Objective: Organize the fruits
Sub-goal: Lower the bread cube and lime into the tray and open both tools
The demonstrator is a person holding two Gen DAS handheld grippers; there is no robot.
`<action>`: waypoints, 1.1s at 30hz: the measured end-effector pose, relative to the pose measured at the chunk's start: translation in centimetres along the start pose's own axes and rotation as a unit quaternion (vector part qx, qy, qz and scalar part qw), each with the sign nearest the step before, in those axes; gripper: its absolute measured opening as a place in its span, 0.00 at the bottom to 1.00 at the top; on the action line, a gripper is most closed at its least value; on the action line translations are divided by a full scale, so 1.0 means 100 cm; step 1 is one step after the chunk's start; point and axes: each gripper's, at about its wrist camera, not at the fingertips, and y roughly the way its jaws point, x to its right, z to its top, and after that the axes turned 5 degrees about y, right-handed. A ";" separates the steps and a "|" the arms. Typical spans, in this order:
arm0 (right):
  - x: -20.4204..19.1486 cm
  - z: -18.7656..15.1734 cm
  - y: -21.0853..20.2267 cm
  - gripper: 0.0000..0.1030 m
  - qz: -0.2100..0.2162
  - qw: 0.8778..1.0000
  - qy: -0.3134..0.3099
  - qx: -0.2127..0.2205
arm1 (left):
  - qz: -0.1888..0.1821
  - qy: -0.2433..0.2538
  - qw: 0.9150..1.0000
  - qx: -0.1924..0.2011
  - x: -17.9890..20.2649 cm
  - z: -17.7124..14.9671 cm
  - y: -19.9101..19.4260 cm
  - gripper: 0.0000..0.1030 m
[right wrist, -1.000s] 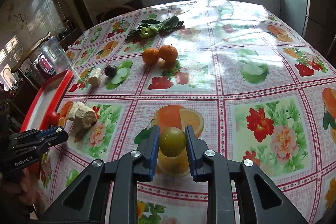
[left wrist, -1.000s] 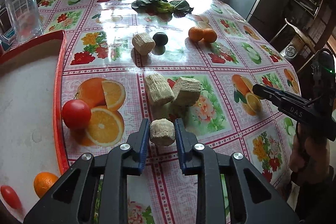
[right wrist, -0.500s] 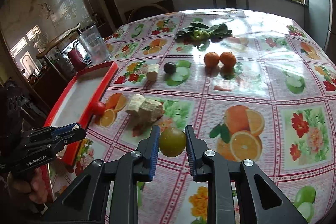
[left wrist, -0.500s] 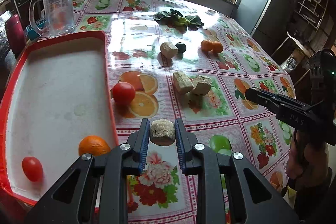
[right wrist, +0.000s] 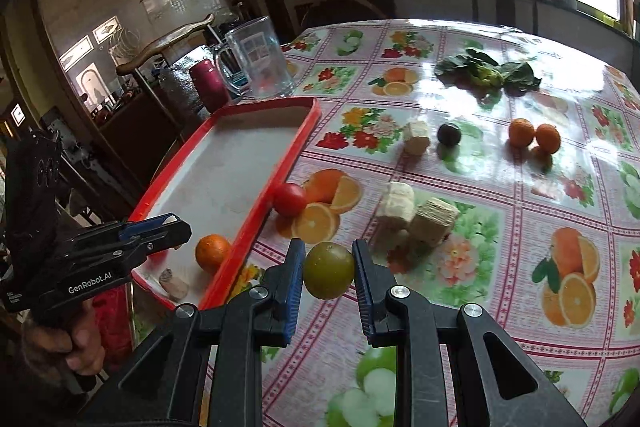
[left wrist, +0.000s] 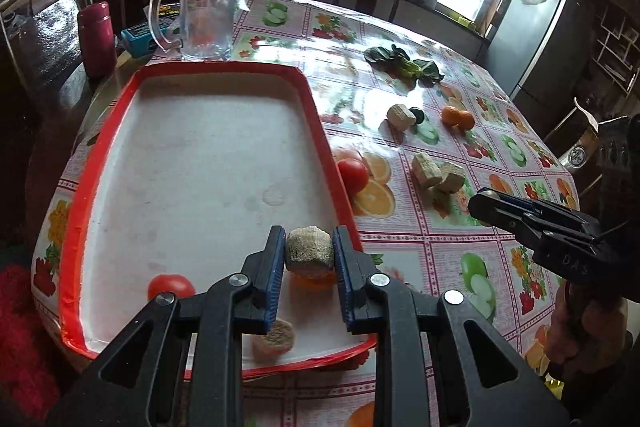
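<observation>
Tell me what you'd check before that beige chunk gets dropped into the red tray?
1. Left gripper holds the beige chunk: ok, jaws shut on it.
2. Chunk is over the red tray: ok, near its right rim.
3. Spot below is free: not ok, an orange lies under it.
4. Tomato and another beige chunk in the tray are out of the way: ok.
5. Right gripper keeps its green fruit clear of the tray: ok.
</observation>
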 end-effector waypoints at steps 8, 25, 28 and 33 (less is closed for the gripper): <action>-0.046 0.010 0.035 0.24 0.040 0.999 -0.027 -0.025 | 0.029 -0.033 0.999 0.007 -0.042 0.000 -0.007 0.21; -0.101 0.024 0.132 0.26 0.036 0.990 -0.091 -0.099 | 0.055 -0.071 0.996 -0.028 -0.098 0.002 0.028 0.21; -0.104 0.022 0.135 0.29 0.032 0.990 -0.099 -0.100 | 0.057 -0.071 0.995 -0.033 -0.099 0.000 0.032 0.21; -0.099 0.023 0.120 0.32 0.046 0.991 -0.085 -0.090 | 0.053 -0.076 0.995 -0.034 -0.099 0.000 0.031 0.21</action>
